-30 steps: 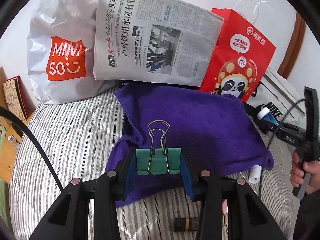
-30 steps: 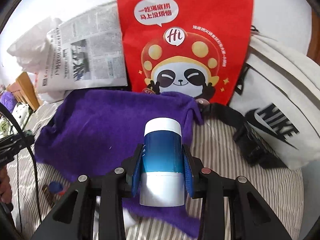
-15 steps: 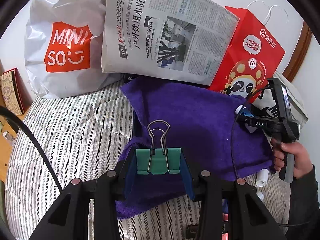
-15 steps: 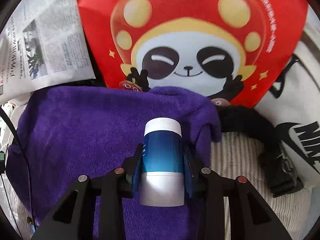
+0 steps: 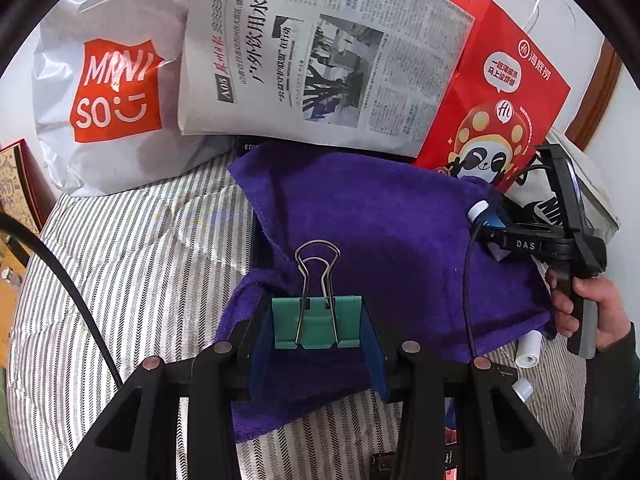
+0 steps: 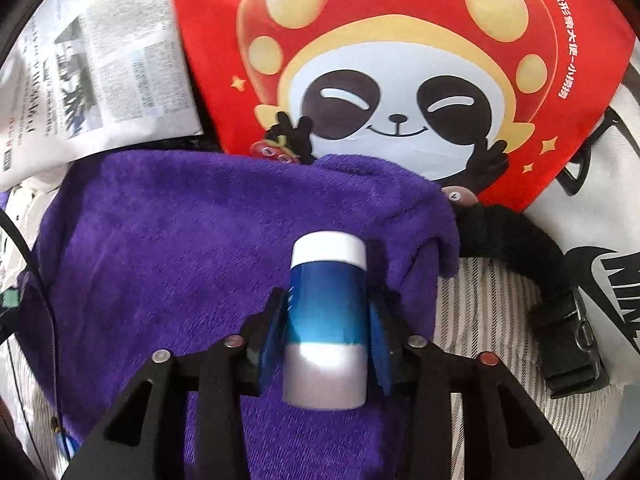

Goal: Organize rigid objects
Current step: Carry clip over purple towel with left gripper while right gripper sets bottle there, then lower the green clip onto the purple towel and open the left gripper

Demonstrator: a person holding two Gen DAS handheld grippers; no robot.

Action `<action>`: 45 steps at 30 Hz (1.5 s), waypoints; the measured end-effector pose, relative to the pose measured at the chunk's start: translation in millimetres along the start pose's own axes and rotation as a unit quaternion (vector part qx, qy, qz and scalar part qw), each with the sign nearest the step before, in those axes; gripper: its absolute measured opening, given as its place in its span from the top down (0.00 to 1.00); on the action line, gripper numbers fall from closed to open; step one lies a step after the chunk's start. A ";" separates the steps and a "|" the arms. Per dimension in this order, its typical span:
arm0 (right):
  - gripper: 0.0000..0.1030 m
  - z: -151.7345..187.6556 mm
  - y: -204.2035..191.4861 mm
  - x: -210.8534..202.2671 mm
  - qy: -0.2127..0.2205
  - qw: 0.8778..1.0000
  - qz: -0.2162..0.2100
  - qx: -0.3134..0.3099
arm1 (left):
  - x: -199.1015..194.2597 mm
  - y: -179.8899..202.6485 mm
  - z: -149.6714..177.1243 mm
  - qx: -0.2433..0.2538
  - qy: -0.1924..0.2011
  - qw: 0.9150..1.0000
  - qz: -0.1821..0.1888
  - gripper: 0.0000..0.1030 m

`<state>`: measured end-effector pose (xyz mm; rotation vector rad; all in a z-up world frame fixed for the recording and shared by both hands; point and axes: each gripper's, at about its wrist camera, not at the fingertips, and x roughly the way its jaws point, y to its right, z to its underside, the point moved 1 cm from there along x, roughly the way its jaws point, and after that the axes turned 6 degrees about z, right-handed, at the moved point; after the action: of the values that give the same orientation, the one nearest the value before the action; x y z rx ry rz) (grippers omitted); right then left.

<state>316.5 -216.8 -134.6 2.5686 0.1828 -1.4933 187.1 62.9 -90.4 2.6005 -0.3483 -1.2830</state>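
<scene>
I think I am about in the middle of the tidy-up. My right tool (image 6: 326,340) is low over the purple towel (image 6: 180,248), and the blue and white bottle (image 6: 326,320) sits between its two sides with its white cap pointing away from me, toward the red panda bag (image 6: 400,80). The sides of this tool are opening now, and I see small gaps next to the bottle, so I judge it is being let go onto the towel. My left tool (image 5: 318,330) is clamped on the green binder clip (image 5: 316,322), which hangs over the near edge of the towel, with its wire loops sticking out in front. That clip still has to be put down. Off to the right of the left tool, small white tubes (image 5: 528,350) lie on the striped bed (image 5: 132,280), just past the towel, so more things are left to move.
</scene>
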 end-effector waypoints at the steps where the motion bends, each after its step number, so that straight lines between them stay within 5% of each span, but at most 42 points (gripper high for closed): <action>1: 0.50 1.4 0.2 -1.6 0.001 1.000 0.001 -0.004 | 0.2 0.6 -0.7 0.000 -0.001 1.000 0.000 0.62; 21: 0.48 99.3 34.2 -124.7 0.064 0.995 -0.019 0.075 | 50.1 32.7 -46.0 0.034 0.007 0.999 -0.010 0.62; 29: 0.48 136.6 28.3 -131.6 0.052 0.995 -0.037 0.081 | 82.5 29.4 -58.0 0.032 -0.036 0.997 -0.059 0.62; 45: 0.48 166.1 28.6 -152.4 0.055 0.992 -0.052 0.097 | 93.8 46.0 -43.6 0.047 -0.085 0.992 -0.079 0.60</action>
<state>105.6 -282.0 -80.6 2.8391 0.1963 -1.4717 272.1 -5.4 -120.9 2.6483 -0.2402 -1.5853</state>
